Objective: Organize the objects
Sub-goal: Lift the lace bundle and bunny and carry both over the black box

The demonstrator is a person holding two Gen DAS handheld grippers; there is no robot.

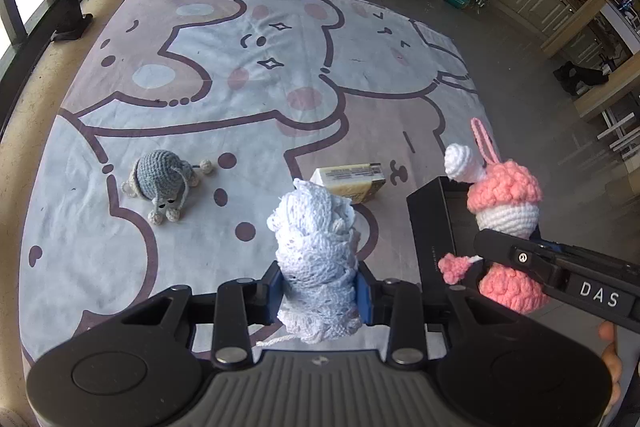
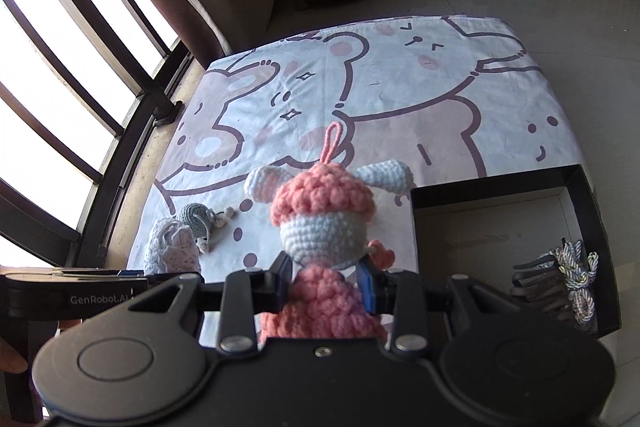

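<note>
a pale blue crocheted bundle (image 1: pixel 316 259) is clamped upright in the left gripper (image 1: pixel 320 287) above the bedsheet (image 1: pixel 200 87); a pink crocheted doll (image 2: pixel 326 247) is gripped by the right gripper (image 2: pixel 326 287) beside the black box (image 2: pixel 500 187).

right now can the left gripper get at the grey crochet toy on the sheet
Probably not yet: the path across the sheet to the grey crochet toy looks free, but the left gripper has its jaws shut on the white lace bundle.

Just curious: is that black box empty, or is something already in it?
Not empty. The right wrist view shows the black box open-topped, with a bundle of cords lying in its right end; the rest is bare.
</note>
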